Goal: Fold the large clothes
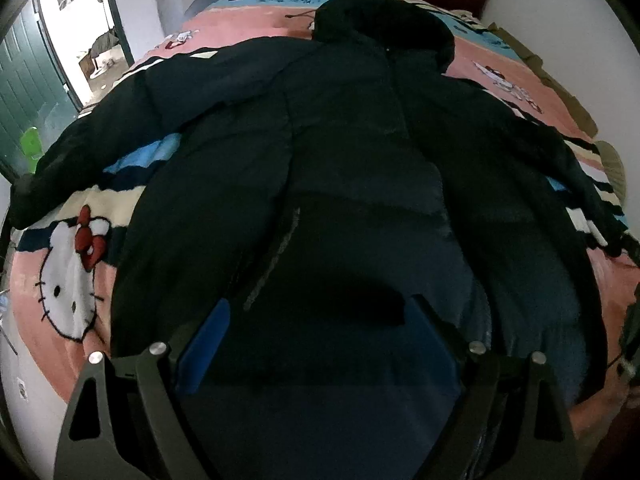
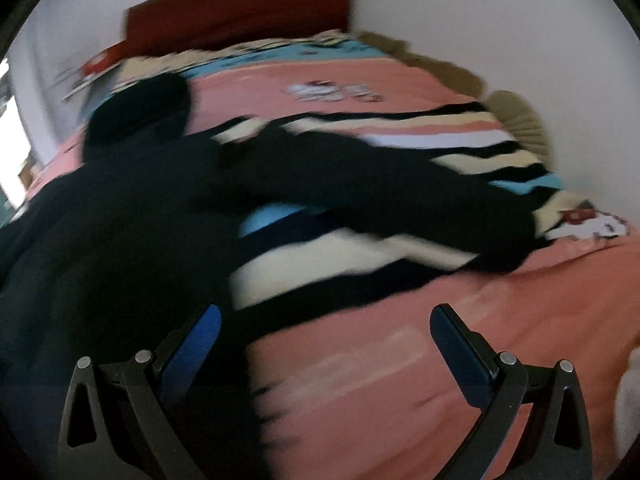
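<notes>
— Nearest the left wrist lens, what shows?

— Two black fingers with blue pads: the left gripper (image 1: 316,312) stands with its jaws spread wide, hovering over the hem of a black hooded padded coat (image 1: 340,168). Nothing sits between the pads; whether they touch the fabric cannot be told.

— And the right one?

— Likewise wide apart. The right gripper (image 2: 326,320) holds nothing; its left finger hangs over the coat's dark side edge, its right finger over bare pink blanket. That view is blurred.

— Where does the coat lie?

— Spread flat on a pink fleece blanket with cartoon cat prints and cream, black and blue stripes (image 1: 72,280), which covers the bed. The coat's hem is toward the cameras, its hood (image 1: 384,28) toward the far end, and both sleeves reach outward; in the right view one sleeve (image 2: 400,196) stretches across the stripes toward the blanket's edge.

— Farther back?

— A dark red headboard (image 2: 240,8) against a white wall, and in the left view a green door (image 1: 28,80) standing open beside a bright doorway.
</notes>
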